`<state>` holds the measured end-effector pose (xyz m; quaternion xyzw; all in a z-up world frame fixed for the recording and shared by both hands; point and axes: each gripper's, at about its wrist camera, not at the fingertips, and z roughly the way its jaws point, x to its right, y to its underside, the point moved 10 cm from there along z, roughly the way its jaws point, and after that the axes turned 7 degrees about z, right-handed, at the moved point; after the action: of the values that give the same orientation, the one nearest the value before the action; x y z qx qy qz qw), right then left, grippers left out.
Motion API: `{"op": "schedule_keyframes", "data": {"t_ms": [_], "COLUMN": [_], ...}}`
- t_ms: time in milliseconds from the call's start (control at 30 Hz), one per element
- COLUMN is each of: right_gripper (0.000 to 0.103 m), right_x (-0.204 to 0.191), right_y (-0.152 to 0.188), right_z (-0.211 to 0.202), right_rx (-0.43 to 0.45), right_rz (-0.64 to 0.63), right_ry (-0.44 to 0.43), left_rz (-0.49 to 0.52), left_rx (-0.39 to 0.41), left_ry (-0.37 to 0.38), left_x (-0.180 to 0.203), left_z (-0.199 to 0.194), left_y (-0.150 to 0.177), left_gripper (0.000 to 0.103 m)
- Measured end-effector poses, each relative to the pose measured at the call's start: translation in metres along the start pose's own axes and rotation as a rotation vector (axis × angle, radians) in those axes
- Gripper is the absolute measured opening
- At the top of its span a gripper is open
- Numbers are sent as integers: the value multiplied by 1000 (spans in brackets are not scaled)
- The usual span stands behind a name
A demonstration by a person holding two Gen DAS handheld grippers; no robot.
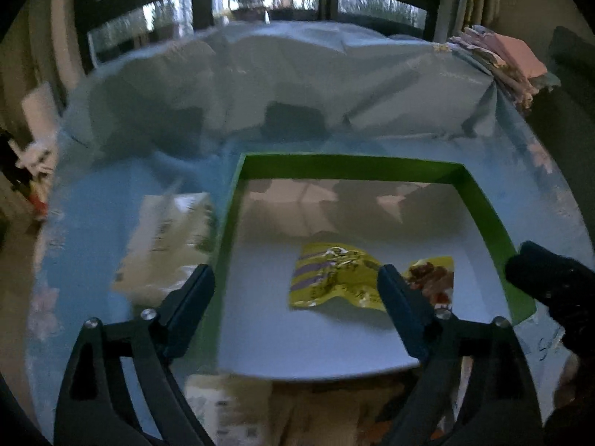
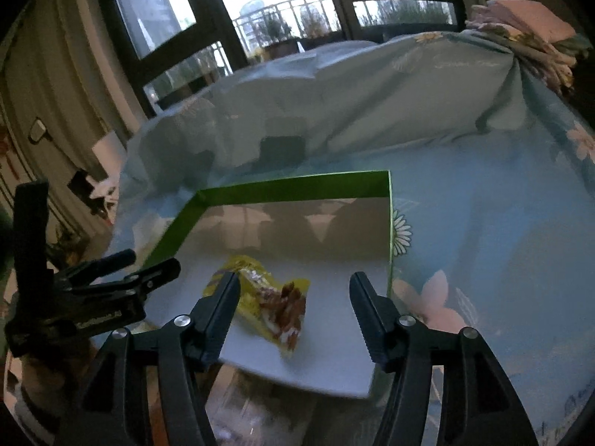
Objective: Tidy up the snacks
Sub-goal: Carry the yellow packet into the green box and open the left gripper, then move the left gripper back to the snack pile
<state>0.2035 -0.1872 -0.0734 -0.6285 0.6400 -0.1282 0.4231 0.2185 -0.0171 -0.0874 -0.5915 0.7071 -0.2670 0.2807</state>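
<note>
A shallow box with green walls (image 1: pixel 349 165) and a white floor lies on the flowered blue bedsheet. One yellow snack packet (image 1: pixel 334 278) with a purple stripe and a picture of nuts lies flat on that floor, near the front. My left gripper (image 1: pixel 294 271) hangs open over the box's near left part, its left finger outside the green wall. My right gripper (image 2: pixel 293 277) is open above the box's front edge, and the packet (image 2: pixel 271 297) lies below and beside its left finger. Neither gripper's pads press on the packet. From the right wrist view the left gripper (image 2: pixel 152 260) shows at the left.
A pale flat packet (image 1: pixel 167 238) lies on the sheet just left of the box (image 2: pixel 297 186). More packets (image 1: pixel 223 409) sit blurred under the box's near edge. A crumpled duvet (image 1: pixel 297 74) rises behind. Folded cloths (image 2: pixel 528 26) are stacked at the back right.
</note>
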Motion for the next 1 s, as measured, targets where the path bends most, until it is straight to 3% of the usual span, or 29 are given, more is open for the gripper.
{"op": "schedule_keyframes", "data": {"t_ms": [100,200,467,1000], "right_gripper": [69,69,69,69], "right_x": [-2,-6,-19,-37], "right_y": [7,15,45,68], "right_z": [-18,-28,-60,-87], "right_rx": [18,18,12,13], "right_rz": [-4,-11,-20,-30], "right_ry": [-11,-19,-86,-131], "left_rz": [1,20,38,31], "left_rx": [32,57,102,135], "left_ry": [-37,-87,-130,-151], "left_x": [-4,-3,1,10], "left_z": [-18,-33,-72,-112], "left_y": [4,10,30,49], "left_gripper": [103,103,103,103]}}
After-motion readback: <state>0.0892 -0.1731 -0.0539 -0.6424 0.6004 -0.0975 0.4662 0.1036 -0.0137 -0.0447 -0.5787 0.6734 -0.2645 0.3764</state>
